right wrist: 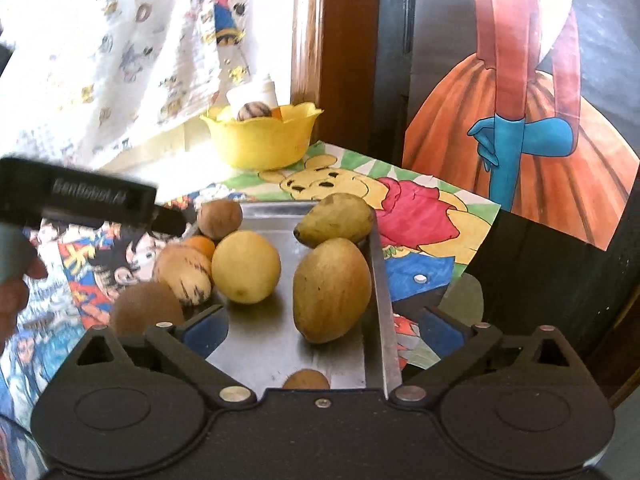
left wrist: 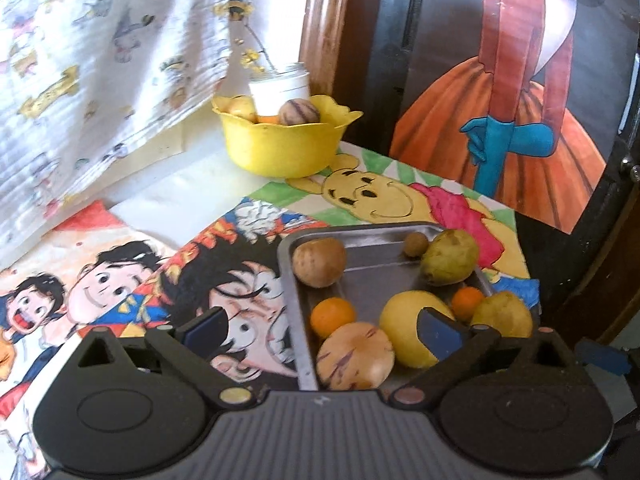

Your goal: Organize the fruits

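A metal tray [left wrist: 372, 268] on cartoon-print mats holds several fruits: a striped melon [left wrist: 354, 356], an orange [left wrist: 333, 317], a yellow round fruit [left wrist: 408, 324] and a brown fruit [left wrist: 319, 262]. My left gripper [left wrist: 323, 328] hovers open over the tray's near left corner and presses on nothing. In the right wrist view my right gripper [right wrist: 324, 332] is open over the tray [right wrist: 256, 344]. A yellow-green mango [right wrist: 332, 288] lies between its fingers, untouched by the pads. A yellow bowl [left wrist: 280, 144] at the back holds a few fruits.
A white cup [left wrist: 280, 92] stands behind the bowl. A printed cloth [left wrist: 100, 80] hangs at the back left, and a wooden post [left wrist: 324, 20] and a dark panel rise behind. The table edge runs close to the tray's right side. A hand [right wrist: 12, 300] shows at the left.
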Demonstrator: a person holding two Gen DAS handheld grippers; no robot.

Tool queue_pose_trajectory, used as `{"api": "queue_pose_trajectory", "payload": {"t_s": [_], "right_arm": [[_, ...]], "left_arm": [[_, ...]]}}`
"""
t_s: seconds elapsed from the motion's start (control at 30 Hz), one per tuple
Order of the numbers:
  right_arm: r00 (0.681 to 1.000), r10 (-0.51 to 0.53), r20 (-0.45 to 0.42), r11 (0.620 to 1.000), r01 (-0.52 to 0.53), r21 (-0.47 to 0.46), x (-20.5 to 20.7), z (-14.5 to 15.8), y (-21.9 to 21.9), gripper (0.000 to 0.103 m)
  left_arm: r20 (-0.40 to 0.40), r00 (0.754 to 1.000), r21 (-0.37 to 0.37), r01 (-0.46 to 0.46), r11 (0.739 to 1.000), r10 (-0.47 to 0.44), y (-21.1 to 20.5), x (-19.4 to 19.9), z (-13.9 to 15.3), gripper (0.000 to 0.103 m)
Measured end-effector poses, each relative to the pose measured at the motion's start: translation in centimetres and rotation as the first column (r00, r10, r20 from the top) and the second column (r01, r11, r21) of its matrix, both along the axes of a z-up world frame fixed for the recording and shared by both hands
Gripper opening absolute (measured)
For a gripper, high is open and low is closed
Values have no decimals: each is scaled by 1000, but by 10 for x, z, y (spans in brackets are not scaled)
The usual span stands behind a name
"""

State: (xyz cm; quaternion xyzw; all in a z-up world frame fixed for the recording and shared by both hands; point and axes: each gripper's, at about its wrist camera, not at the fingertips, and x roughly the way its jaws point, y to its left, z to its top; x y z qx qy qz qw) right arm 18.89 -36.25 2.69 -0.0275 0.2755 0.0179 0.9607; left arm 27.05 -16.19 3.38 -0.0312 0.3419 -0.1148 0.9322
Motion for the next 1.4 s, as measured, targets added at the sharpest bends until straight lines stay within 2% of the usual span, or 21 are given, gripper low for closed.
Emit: {"api": "queue_pose_trajectory", "payload": {"t_s": [0.23, 0.4, 0.5, 0.67, 0.77, 1.03, 1.4], "right_arm": [[995, 28, 97, 999, -31, 28, -9, 4, 4, 102], [978, 31, 207, 1000, -31, -5, -30, 4, 9, 102], [965, 26, 260, 1000, -23, -14, -51, 7, 16, 102], [963, 35, 267, 999, -33, -13, -90, 20, 29, 102], [958, 37, 285, 999, -37, -4, -111, 27, 34, 102], [939, 34, 341, 999, -39, 8, -162, 42, 42, 102], [928, 45, 370, 998, -55, 17, -213, 35, 67, 102]], "left_arm": [[34, 997, 8, -72, 997, 72, 19, -22, -3, 102], [108, 988, 1, -114, 994, 113, 30, -47, -7, 102], [138, 978, 41, -162, 986, 155, 35, -67, -4, 102], [166, 968, 6, -194, 981, 191, 50, -110, 10, 102], [188, 962, 50, -211, 976, 198, 52, -133, 17, 103], [246, 946, 21, -222, 975, 210, 61, -186, 30, 103], [302, 933, 24, -212, 977, 195, 84, -242, 26, 103]]}}
